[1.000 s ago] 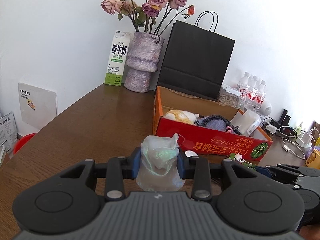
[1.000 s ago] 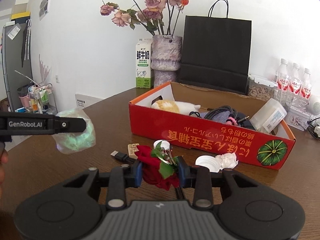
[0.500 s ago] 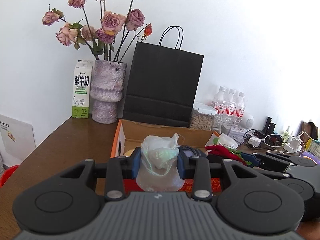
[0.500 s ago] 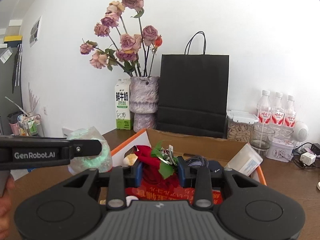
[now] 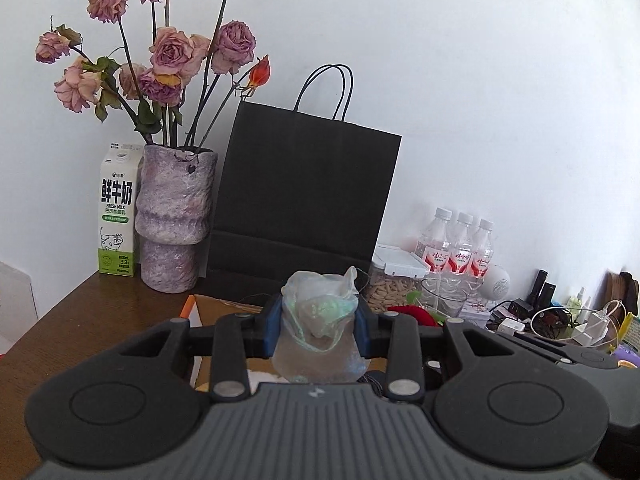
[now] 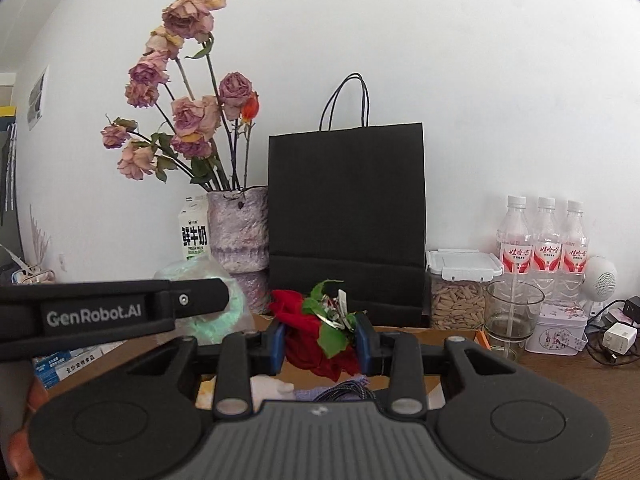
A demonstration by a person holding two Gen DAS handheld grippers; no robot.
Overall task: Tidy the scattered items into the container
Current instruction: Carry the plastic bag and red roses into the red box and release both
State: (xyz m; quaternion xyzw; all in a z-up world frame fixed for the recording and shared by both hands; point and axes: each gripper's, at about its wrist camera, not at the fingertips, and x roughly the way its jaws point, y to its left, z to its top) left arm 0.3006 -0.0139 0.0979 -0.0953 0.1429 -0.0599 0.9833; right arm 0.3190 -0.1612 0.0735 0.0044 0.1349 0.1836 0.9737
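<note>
My left gripper (image 5: 319, 332) is shut on a clear plastic bag (image 5: 318, 336) with something pale green inside. It hangs above the open cardboard box (image 5: 208, 308), whose orange rim shows just beyond the fingers. My right gripper (image 6: 320, 344) is shut on a red artificial flower (image 6: 308, 328) with green leaves, also above the box (image 6: 440, 336). In the right wrist view the left gripper's finger (image 6: 120, 308) crosses at the left with the bag (image 6: 224, 312) behind it. Inside the box I see a dark cable (image 6: 344, 390) and something white.
Behind the box stand a black paper bag (image 5: 304, 200), a purple vase (image 5: 174, 220) of dried roses and a milk carton (image 5: 117, 212). A seed jar (image 6: 460, 288), a glass (image 6: 512, 316), three bottles (image 6: 544, 240), a tin and chargers crowd the right.
Both grippers rose and moved forward with their loads, from in front of the red box to above its opening. The box's printed front has dropped out of sight.
</note>
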